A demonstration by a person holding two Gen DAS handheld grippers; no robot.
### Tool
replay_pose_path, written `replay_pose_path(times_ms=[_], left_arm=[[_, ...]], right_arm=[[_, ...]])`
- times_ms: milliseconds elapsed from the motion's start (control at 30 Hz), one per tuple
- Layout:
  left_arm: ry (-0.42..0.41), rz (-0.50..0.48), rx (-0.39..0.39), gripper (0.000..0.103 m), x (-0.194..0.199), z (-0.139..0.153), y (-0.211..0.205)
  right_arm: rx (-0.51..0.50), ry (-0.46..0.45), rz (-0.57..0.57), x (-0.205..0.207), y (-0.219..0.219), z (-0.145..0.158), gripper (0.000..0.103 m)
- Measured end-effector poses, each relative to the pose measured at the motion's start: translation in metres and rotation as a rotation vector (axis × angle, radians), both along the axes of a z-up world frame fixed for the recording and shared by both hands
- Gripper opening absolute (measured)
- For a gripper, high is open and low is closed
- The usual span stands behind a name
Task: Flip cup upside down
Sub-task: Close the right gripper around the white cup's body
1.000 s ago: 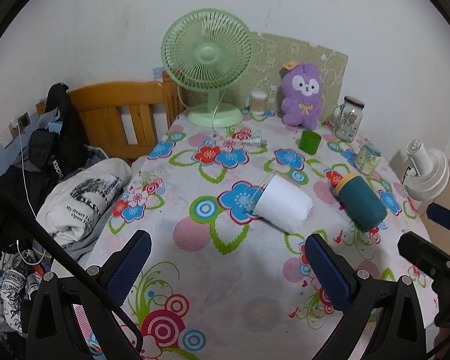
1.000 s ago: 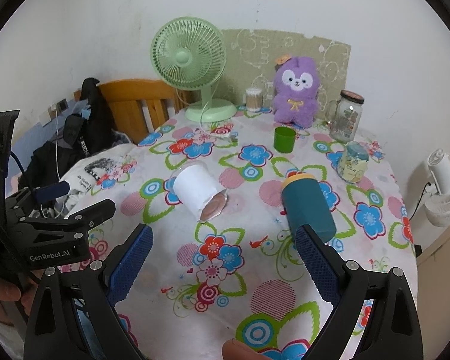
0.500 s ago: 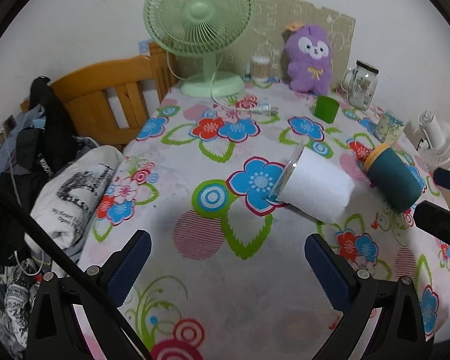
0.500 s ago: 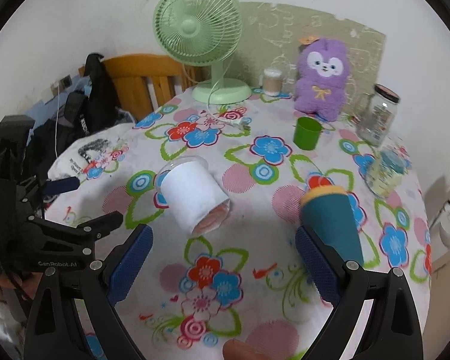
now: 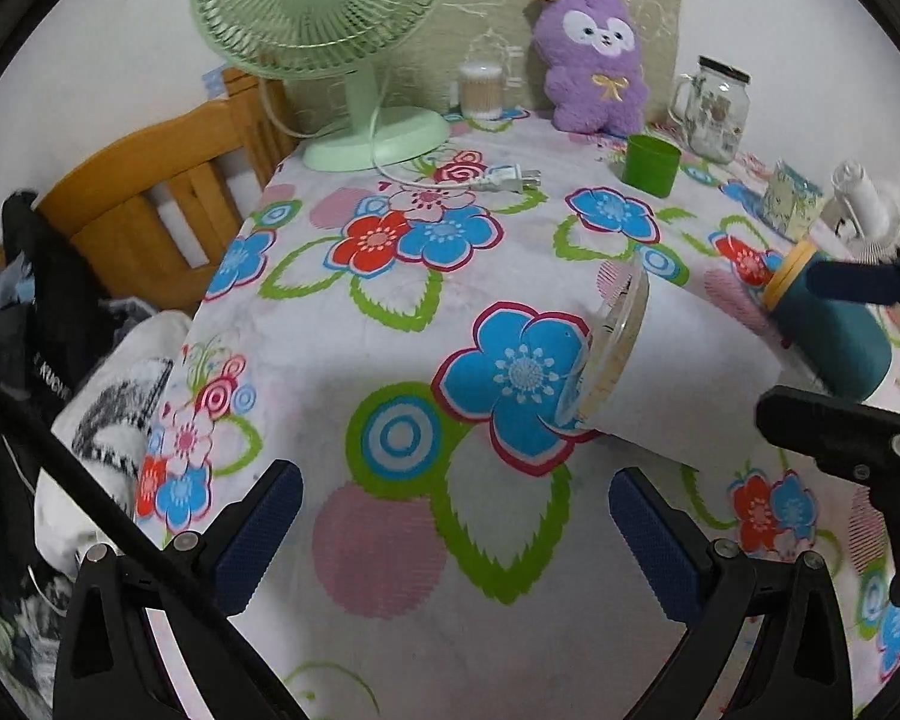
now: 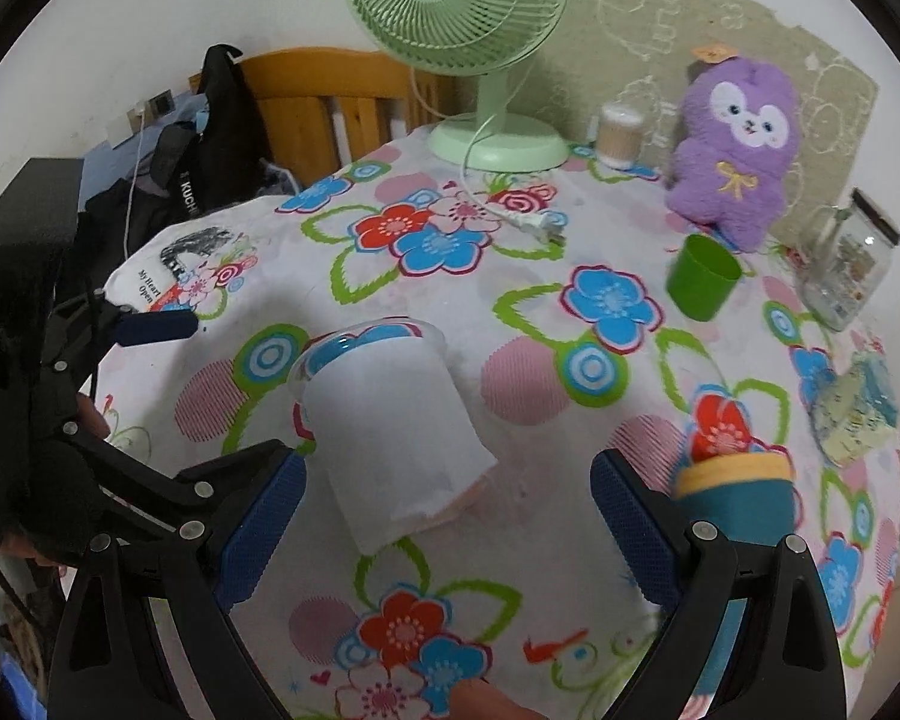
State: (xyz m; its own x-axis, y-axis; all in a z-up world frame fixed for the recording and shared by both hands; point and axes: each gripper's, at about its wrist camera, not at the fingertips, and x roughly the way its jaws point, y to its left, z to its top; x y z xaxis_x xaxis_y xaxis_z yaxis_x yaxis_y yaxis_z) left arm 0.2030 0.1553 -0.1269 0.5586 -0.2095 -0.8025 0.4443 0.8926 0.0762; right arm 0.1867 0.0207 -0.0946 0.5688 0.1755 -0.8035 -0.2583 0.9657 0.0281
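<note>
We find the cup [image 6: 393,426] lying on its side on the table [image 6: 510,570], just beside the teal bottle [image 6: 735,507]. The right tool [image 6: 444,531] is spread wide around its base, apparently not touching. The left tool [image 5: 450,531] is spread, holding nothing

Left gripper [image 5: 450,531] low, jaws spread wide, empty. Right gripper [image 6: 447,519] likewise low, jaws wide apart, gripping nothing.
</note>
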Motion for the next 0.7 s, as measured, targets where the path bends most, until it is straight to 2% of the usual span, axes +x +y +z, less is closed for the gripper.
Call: replay_pose_path(times_ms=[267, 300, 433, 700], left_arm=[[-0.01, -0.075, 0.027, 0.103, 0.012, -0.007, -0.008], [-0.013, -0.079, 0.037, 0.103, 0.013, -0.008, -0.009], [0.003, -0.09, 0.039, 0.103, 0.014, -0.015, -0.011], [0.015, -0.076, 0.036, 0.103, 0.014, -0.019, -0.004]], right_arm=[[0.013, 0.046, 0.066, 0.022, 0.008, -0.018, 0.097], [0.018, 0.048, 0.072, 0.023, 0.008, -0.019, 0.095], [0.012, 0.06, 0.104, 0.028, 0.012, -0.025, 0.071], [0.005, 0.045, 0.148, 0.025, 0.022, -0.023, 0.064]])
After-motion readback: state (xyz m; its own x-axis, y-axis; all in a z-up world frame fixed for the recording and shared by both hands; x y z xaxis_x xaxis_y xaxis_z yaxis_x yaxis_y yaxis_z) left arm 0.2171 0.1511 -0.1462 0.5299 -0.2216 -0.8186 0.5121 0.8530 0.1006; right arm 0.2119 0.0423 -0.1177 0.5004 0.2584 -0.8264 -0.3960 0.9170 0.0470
